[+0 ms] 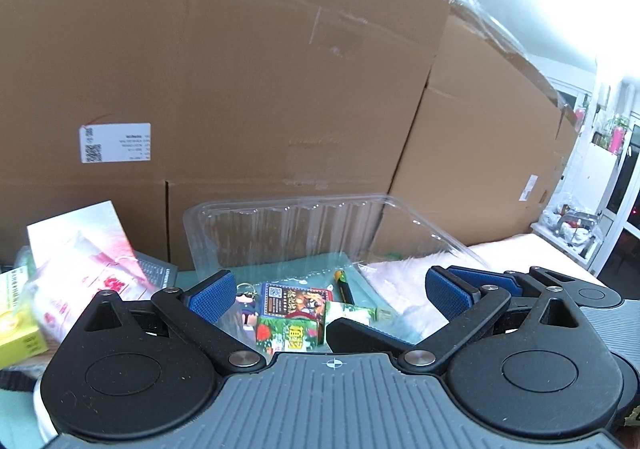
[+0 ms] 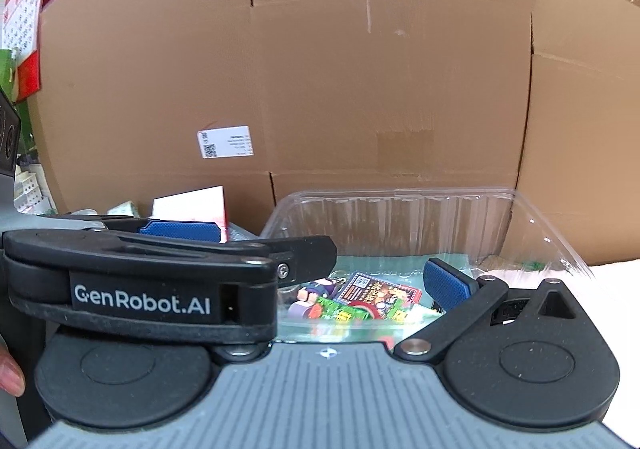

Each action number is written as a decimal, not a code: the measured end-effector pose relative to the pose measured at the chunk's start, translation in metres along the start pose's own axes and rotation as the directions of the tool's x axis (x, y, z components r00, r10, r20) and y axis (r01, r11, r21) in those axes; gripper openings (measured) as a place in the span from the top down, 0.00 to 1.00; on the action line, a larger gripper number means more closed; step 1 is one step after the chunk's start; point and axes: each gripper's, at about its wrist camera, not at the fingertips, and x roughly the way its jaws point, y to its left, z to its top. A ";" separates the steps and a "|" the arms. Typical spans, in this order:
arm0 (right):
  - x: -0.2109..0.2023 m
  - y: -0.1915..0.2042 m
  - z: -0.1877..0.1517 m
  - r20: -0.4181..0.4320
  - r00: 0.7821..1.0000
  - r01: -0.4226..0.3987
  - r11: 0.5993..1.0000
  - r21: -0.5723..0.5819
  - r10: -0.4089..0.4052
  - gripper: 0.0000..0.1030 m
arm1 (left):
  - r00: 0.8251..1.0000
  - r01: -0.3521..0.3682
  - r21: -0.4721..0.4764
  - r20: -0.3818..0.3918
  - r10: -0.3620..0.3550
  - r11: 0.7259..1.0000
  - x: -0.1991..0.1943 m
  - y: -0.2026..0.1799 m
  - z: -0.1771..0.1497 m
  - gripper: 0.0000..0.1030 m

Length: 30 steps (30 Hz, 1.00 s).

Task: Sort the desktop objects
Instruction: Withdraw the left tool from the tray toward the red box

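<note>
Desktop objects sit together inside one clear plastic tray [image 1: 280,225], which stands on the desk against a wall of cardboard boxes [image 1: 248,81]. In the tray I count one small figure keychain [image 1: 247,303], one dark printed card with a QR code [image 1: 294,299], one green and red packet [image 1: 290,333], one green and white packet [image 1: 350,313] and one black pen-like item [image 1: 344,283] with a yellow and green tip; some overlap, so there may be more beneath. Outside it, to the left, lie one pink and white plastic bag [image 1: 88,269] and one yellow box [image 1: 18,329].

Both tools are held low and roughly level, aimed at the tray from the near side. The left gripper [image 1: 332,295] has its two blue pads [image 1: 214,291] spread wide, with nothing between them; the tray's contents lie straight ahead, just past the fingertips. The right gripper [image 2: 348,281] is close on its right. In the right wrist view the left tool's black side crosses in front and hides the right tool's left finger, so only one blue pad [image 2: 444,285] shows, swung well out to the side; the gap looks wide and empty. The same cards and figure [image 2: 314,295] lie just ahead of it, seen through the tray's near wall. A fingertip [image 2: 10,375] shows at the left edge.
</note>
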 end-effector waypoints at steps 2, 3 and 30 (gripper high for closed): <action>-0.008 0.007 -0.004 0.010 1.000 -0.002 1.000 -0.008 0.002 0.00 | 1.000 -0.011 0.001 0.009 0.011 1.000 -0.012 -0.002 -0.006 0.00; -0.013 0.010 -0.007 0.014 1.000 -0.005 1.000 -0.012 0.005 0.00 | 1.000 -0.019 -0.001 0.014 0.019 1.000 -0.019 -0.003 -0.010 0.00; -0.016 0.176 -0.115 -0.126 0.962 -0.261 0.951 -0.164 0.242 0.00 | 0.953 -0.299 -0.256 -0.040 0.299 0.919 -0.156 0.115 -0.157 0.00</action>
